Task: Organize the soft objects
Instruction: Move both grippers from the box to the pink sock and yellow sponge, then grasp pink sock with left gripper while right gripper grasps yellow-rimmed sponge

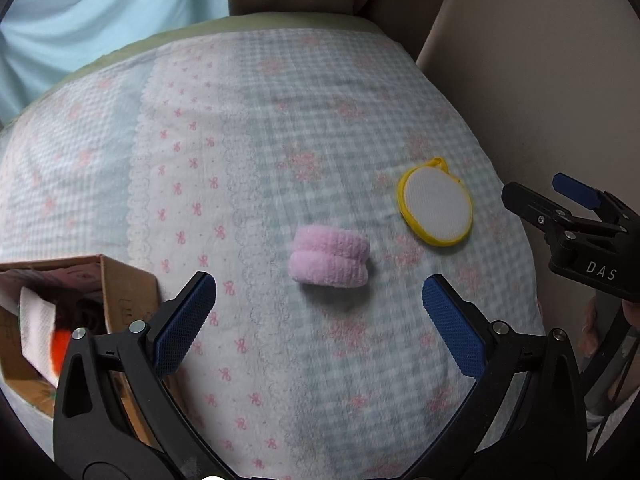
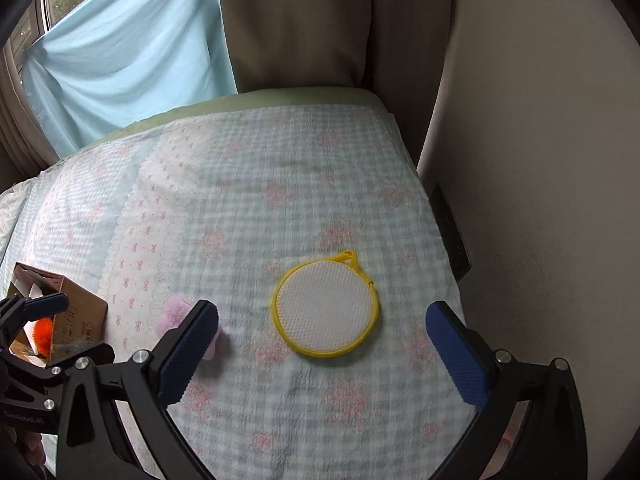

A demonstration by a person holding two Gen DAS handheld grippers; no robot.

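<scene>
Pink roll [image 2: 172,314] half behind finger; cardboard box [image 1: 124,292] cropped

Quilted gingham bed [image 1: 280,128], pink fleece roll [image 1: 330,257], yellow-rimmed mesh pad [image 1: 436,207], cardboard box [image 1: 120,284] on it

Right gripper [image 2: 322,344] fingers spread wide, yellow-rimmed pad [image 2: 325,306] between them.

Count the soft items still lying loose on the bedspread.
2: the pink fuzzy roll near the middle, and the yellow-rimmed round pad to its right. Others sit in the cardboard box, partly hidden.
</scene>
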